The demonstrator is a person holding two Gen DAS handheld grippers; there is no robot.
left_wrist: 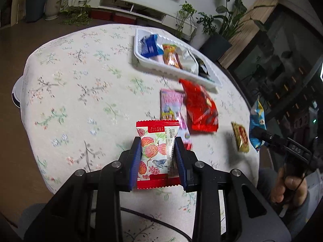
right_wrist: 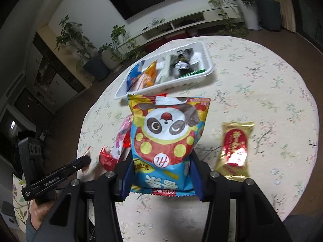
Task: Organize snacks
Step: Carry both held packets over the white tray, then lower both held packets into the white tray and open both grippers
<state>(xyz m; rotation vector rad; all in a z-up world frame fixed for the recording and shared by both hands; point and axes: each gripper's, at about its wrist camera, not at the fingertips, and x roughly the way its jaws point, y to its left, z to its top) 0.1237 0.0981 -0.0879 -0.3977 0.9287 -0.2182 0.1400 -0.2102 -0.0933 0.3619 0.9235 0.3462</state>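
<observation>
My left gripper (left_wrist: 157,141) is shut on a red and white lychee snack pack (left_wrist: 156,151), held above the table. My right gripper (right_wrist: 161,161) is shut on a blue panda snack bag (right_wrist: 167,139), also held above the table; the bag shows at the right of the left wrist view (left_wrist: 256,125). A white tray (left_wrist: 141,59) at the far side holds several snacks; it also shows in the right wrist view (right_wrist: 208,56). Loose on the cloth lie a red bag (left_wrist: 198,106), a pink pack (left_wrist: 171,104) and a gold and red pack (left_wrist: 241,137), (right_wrist: 235,149).
The round table has a floral cloth (left_wrist: 80,92). Its edge curves close on the right in the left wrist view. Potted plants (left_wrist: 222,24) and a low white TV shelf (left_wrist: 131,6) stand beyond the table. The other hand and its gripper body (right_wrist: 54,175) are at the lower left.
</observation>
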